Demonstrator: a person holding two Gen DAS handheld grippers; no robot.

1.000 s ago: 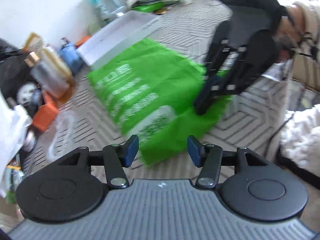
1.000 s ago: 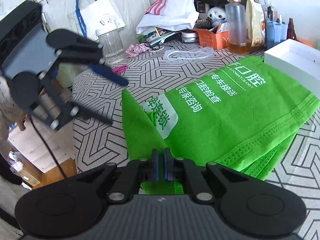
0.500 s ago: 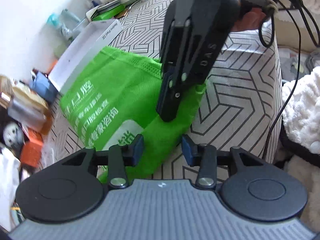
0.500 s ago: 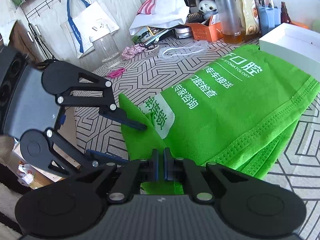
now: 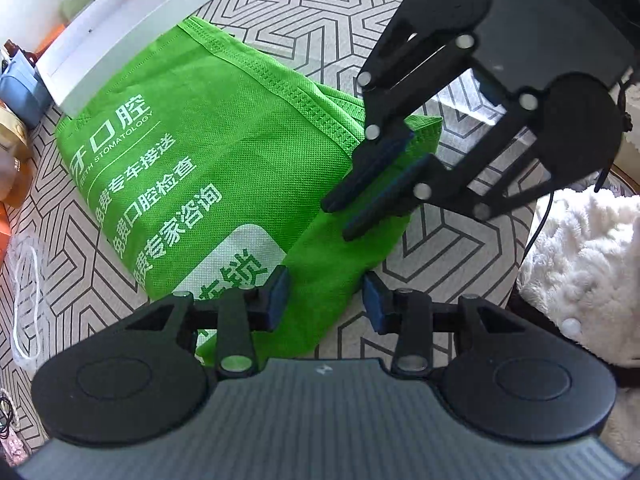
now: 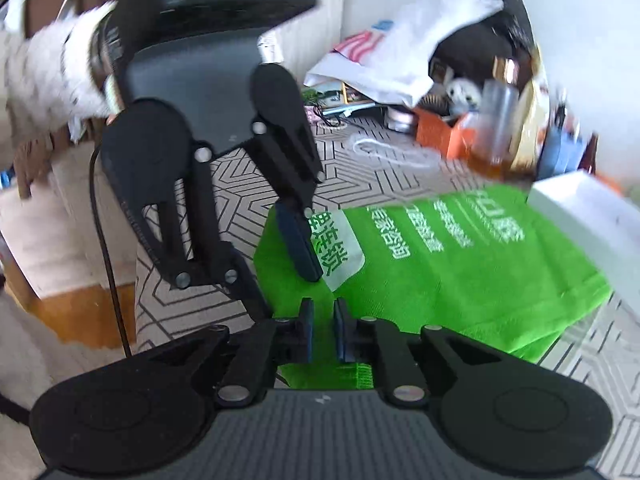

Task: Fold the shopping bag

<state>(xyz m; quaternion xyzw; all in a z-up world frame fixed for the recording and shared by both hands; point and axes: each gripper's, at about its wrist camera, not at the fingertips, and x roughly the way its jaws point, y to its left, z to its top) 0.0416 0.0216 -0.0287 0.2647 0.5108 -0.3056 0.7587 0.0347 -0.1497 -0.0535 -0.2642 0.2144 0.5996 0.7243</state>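
Jaws, left gripper: spread wide, straddling the near bag corner.
Jaws, right gripper: parted slightly, holding nothing (view blurred).
Green shopping bag: flat on patterned tabletop, beside white box.
Technique: pinch every layer, then fold squarely.

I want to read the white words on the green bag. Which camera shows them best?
The left wrist view: the green bag's white words are sharp and close there. In the right wrist view the bag is blurred, so its words are hard to read.
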